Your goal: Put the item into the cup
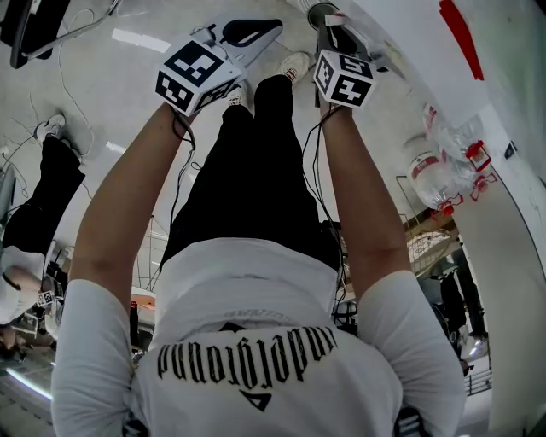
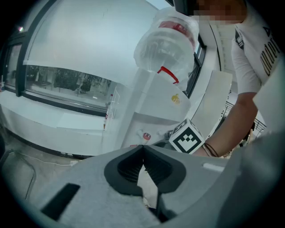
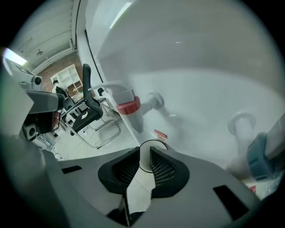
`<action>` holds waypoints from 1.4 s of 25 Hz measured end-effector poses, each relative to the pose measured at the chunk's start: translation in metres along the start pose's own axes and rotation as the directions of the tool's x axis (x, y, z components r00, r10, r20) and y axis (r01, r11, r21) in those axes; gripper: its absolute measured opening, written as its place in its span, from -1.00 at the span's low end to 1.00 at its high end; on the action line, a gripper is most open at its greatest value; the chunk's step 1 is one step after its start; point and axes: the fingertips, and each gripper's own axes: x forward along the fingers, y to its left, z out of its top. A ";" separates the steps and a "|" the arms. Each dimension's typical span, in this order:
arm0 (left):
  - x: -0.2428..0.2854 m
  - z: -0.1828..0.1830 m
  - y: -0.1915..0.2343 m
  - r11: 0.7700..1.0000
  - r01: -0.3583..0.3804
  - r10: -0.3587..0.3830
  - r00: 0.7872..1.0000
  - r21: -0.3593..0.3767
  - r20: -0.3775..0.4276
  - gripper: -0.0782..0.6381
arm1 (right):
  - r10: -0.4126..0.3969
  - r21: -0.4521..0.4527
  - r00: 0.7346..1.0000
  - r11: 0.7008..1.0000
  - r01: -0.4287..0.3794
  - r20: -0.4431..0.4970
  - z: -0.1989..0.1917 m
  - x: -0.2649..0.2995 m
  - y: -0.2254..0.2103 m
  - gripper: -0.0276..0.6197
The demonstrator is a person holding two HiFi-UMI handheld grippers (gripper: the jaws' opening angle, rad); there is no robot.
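Observation:
My right gripper (image 3: pixel 145 153) is shut on a white paper cup (image 3: pixel 153 144), whose round rim shows between the pads. The cup hangs just below the red tap (image 3: pixel 129 107) of a white water dispenser (image 3: pixel 191 67). In the head view the right gripper (image 1: pixel 331 30) reaches out at the top, with the cup (image 1: pixel 322 12) at its tip. My left gripper (image 2: pixel 142 147) has its tips together and nothing between them. It floats to the left (image 1: pixel 252 32) of the right one, at about the same height. I see no other item.
The water dispenser (image 2: pixel 156 111) carries an upturned clear bottle (image 2: pixel 167 40). A blue tap (image 3: pixel 260 156) sits right of the red one. Spare bottles (image 1: pixel 444 162) lie to the right. A black chair (image 3: pixel 87 111) stands at the left. Another person (image 1: pixel 43 188) stands far left.

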 end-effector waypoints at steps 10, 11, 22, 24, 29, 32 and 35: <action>-0.027 0.029 -0.036 0.999 -0.015 0.015 1.000 0.031 0.017 -0.74 | 0.052 -0.017 0.998 0.999 -0.051 0.036 0.013 -0.059 0.017 -0.81; -0.028 0.036 -0.041 0.999 -0.018 0.017 1.000 0.033 0.017 -0.74 | 0.060 -0.019 0.997 0.998 -0.059 0.043 0.017 -0.068 0.016 -0.81; -0.121 0.097 -0.110 0.993 -0.044 0.031 0.992 0.108 0.123 -0.74 | 0.119 -0.158 0.970 0.984 -0.086 0.213 0.084 -0.202 0.074 -0.81; -0.136 0.108 -0.120 0.991 -0.047 0.029 0.989 0.122 0.143 -0.74 | 0.128 -0.176 0.962 0.981 -0.087 0.241 0.094 -0.226 0.081 -0.81; -0.175 0.135 -0.138 0.984 -0.065 0.032 0.980 0.164 0.196 -0.74 | 0.178 -0.252 0.930 0.963 -0.097 0.322 0.127 -0.288 0.105 -0.81; -0.201 0.149 -0.152 0.978 -0.071 0.026 0.974 0.194 0.225 -0.74 | 0.205 -0.304 0.909 0.948 -0.093 0.362 0.142 -0.325 0.118 -0.82; -0.226 0.160 -0.170 0.971 -0.073 0.015 0.968 0.226 0.249 -0.74 | 0.225 -0.344 0.892 0.935 -0.085 0.392 0.153 -0.361 0.130 -0.82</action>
